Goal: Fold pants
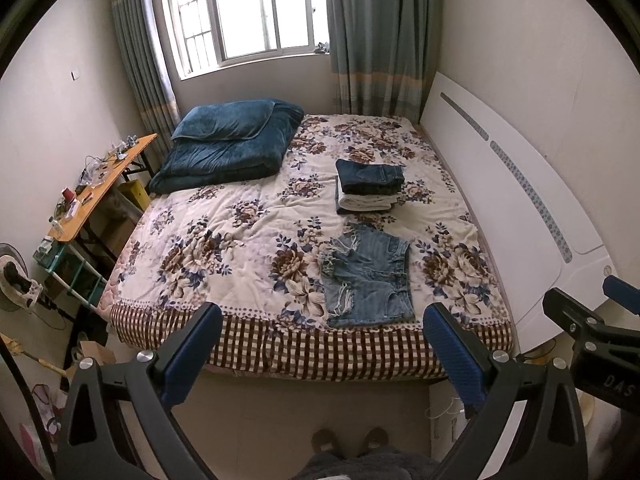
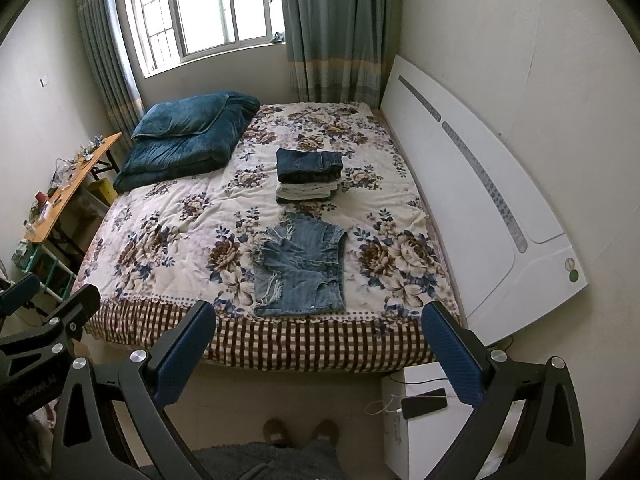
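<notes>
Light blue frayed denim shorts point(image 1: 366, 278) point(image 2: 302, 270) lie flat near the front edge of the floral bed point(image 1: 224, 240) point(image 2: 168, 232). Behind them sits a stack of folded pants point(image 1: 370, 186) point(image 2: 308, 176), dark jeans on top. My left gripper point(image 1: 322, 344) is open and empty, held back from the bed over the floor. My right gripper point(image 2: 318, 344) is open and empty too, at the same distance. The right gripper shows at the right edge of the left wrist view point(image 1: 592, 320), and the left gripper at the left edge of the right wrist view point(image 2: 44, 320).
A folded dark teal blanket point(image 1: 228, 148) point(image 2: 188, 136) lies at the bed's far left. A white headboard point(image 1: 520, 208) point(image 2: 480, 184) runs along the right. A cluttered wooden side table point(image 1: 100, 184) stands left. A white box with a phone point(image 2: 424, 400) stands on the floor at the right.
</notes>
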Motion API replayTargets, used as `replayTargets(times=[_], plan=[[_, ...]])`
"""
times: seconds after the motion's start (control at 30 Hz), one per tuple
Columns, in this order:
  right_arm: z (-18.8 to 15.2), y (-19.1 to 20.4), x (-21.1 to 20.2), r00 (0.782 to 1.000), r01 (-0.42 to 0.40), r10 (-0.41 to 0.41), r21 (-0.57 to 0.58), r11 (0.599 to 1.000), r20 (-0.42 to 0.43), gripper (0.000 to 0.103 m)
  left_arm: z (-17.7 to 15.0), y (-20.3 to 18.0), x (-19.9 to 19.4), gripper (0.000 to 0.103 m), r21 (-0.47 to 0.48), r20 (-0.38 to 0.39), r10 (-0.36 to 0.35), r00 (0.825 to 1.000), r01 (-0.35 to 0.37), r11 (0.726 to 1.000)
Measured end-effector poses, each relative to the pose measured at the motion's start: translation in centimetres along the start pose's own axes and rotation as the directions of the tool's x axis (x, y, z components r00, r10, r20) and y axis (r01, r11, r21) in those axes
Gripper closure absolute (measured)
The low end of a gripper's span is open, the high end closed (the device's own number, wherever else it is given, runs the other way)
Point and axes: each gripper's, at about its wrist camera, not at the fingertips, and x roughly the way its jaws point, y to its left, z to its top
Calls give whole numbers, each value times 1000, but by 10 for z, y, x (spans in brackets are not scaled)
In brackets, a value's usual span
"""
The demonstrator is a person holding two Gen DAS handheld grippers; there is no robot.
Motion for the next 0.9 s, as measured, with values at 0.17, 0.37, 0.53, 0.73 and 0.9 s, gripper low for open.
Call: replayTargets(times=[0.17,0.37,0.53,0.73,0.9], plan=[[0,1,-2,1000,0,0,1,1000,2,0,1,0,-2,1,-2,6,-1,1000,1,1000],[-1,2,-3,1000,1,-1,1,1000,5,0,0,1,-2,1,-2,7,-2,1000,2,1000],[-1,2,-3,1000,0,0,1,1000,6,0,7,-4,-5,1,-4,9,-4,1000,4,1000],[-1,3,-6,1000,0,0,0,1000,9,0,9,-6,-6,1,-5,14,-3,1000,3,1000],[-3,3,-5,1000,2,-2,1,1000,11,0,19,-12,-8,1,-5,14,-4,1000,4,1000]])
